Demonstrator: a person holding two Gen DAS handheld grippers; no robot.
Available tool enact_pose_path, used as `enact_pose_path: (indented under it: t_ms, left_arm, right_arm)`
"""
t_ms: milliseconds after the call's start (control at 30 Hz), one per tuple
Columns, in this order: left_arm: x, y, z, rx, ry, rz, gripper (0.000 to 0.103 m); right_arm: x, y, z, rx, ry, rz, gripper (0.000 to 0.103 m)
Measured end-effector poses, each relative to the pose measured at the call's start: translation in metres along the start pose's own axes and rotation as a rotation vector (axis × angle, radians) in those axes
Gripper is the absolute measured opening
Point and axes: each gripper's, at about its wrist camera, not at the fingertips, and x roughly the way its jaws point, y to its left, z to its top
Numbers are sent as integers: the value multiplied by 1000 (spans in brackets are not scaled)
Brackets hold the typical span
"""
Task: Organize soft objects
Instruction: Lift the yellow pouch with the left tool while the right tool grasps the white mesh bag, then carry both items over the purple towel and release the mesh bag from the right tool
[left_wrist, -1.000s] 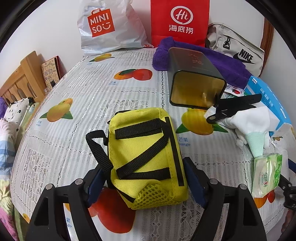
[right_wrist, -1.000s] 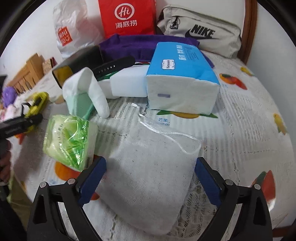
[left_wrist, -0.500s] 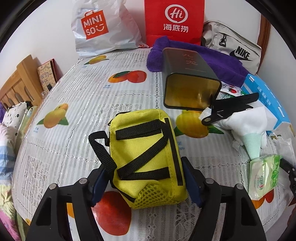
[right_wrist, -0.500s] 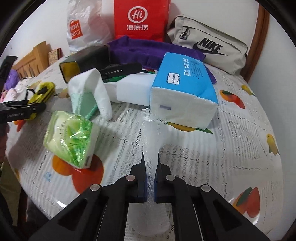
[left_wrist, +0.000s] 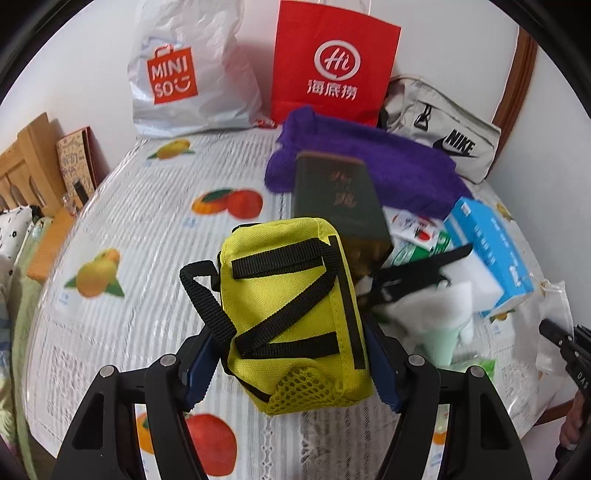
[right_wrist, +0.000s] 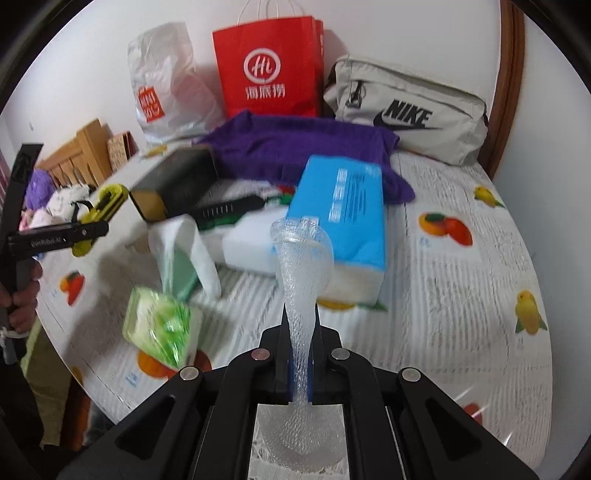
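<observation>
My left gripper (left_wrist: 291, 363) is shut on a yellow pouch with black straps (left_wrist: 295, 314) and holds it lifted above the table. The pouch also shows in the right wrist view (right_wrist: 105, 205) at the far left. My right gripper (right_wrist: 299, 339) is shut on a clear bubble-wrap pouch (right_wrist: 301, 266), squeezed thin and raised above the table. On the table lie a blue tissue pack (right_wrist: 343, 218), a green wet-wipe pack (right_wrist: 162, 325), a white and green cloth (right_wrist: 184, 251) and a purple towel (right_wrist: 295, 147).
A dark tin box (left_wrist: 338, 199) lies on its side mid-table, with a black watch strap (right_wrist: 229, 210) beside it. A Miniso bag (left_wrist: 184, 70), a red paper bag (left_wrist: 332, 62) and a Nike bag (left_wrist: 443, 133) stand at the back. The table edge (right_wrist: 88, 384) is near left.
My left gripper has closed on the yellow pouch and lifted it off the table. My right gripper shut on the bubble-wrap pouch and raised it.
</observation>
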Motion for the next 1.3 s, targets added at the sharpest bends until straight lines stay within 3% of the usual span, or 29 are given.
enact_pose_path:
  t_ms: [267, 833, 1300]
  left_arm:
    - [-5, -3, 44, -17, -23, -45, 69]
    - [22, -3, 142, -22, -50, -21, 69]
    - [86, -18, 201, 11, -15, -50, 69]
  right_arm:
    - [1, -12, 59, -3, -55, 4, 5]
    - [59, -41, 186, 28, -64, 26, 6]
    - [138, -58, 230, 30, 22, 25, 6]
